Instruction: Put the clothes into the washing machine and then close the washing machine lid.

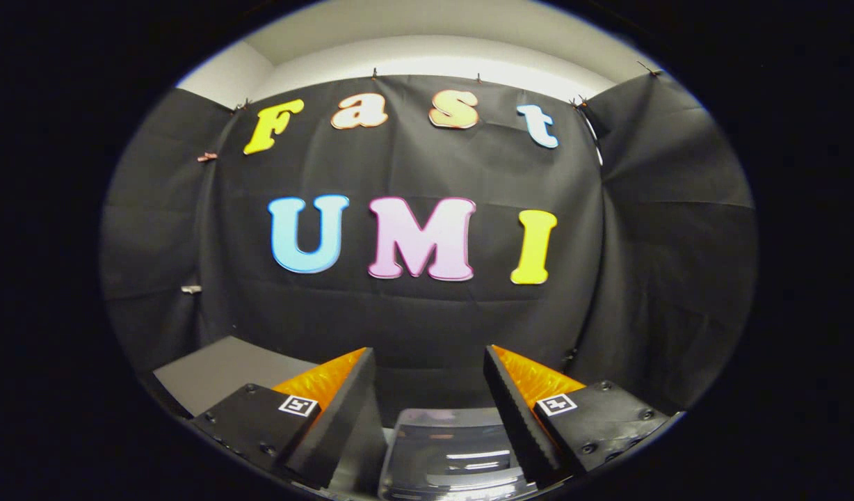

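Booth wall of black cloth hangs straight ahead, creased, pinned along its top edge; side panels of the same cloth fold in on both flanks. Pale ceiling above the cloth, lit. Low on the left, a grey table corner shows, bare on the part visible.

Tool held level, pointing at the wall. Its two fingers stand wide apart with open space between them; nothing gripped, nothing touching either finger. Each finger's base carries a small square marker.

Between the fingers and below them sits the washing machine lid, a clear, glossy surface with streaks of reflected light. Whether the lid is shut or raised cannot be told from this angle. What lies beneath it is too blurred by glare to make out.
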Demonstrator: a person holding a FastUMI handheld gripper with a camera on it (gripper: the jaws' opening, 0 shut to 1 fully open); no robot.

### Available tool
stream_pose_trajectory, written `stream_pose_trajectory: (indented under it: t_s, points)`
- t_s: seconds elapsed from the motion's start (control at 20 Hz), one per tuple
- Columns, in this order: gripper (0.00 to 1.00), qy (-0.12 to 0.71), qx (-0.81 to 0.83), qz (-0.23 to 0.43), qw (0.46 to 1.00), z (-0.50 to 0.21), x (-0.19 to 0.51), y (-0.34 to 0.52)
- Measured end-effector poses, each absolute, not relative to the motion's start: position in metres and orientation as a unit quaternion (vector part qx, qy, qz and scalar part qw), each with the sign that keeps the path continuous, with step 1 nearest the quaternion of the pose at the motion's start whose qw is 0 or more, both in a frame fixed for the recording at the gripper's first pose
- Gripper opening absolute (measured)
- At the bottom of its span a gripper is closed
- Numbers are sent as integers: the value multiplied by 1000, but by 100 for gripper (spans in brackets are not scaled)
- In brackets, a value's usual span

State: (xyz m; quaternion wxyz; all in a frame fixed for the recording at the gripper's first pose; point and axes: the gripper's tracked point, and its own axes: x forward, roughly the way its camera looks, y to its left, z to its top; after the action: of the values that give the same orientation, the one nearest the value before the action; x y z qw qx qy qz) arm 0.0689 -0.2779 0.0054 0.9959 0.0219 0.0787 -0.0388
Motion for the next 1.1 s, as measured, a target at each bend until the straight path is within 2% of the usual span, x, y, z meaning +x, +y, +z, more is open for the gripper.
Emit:
stream_pose_trajectory:
  t_s: [1.1]
  points:
    - [99,101,29,-29,994,-15,75,-256]
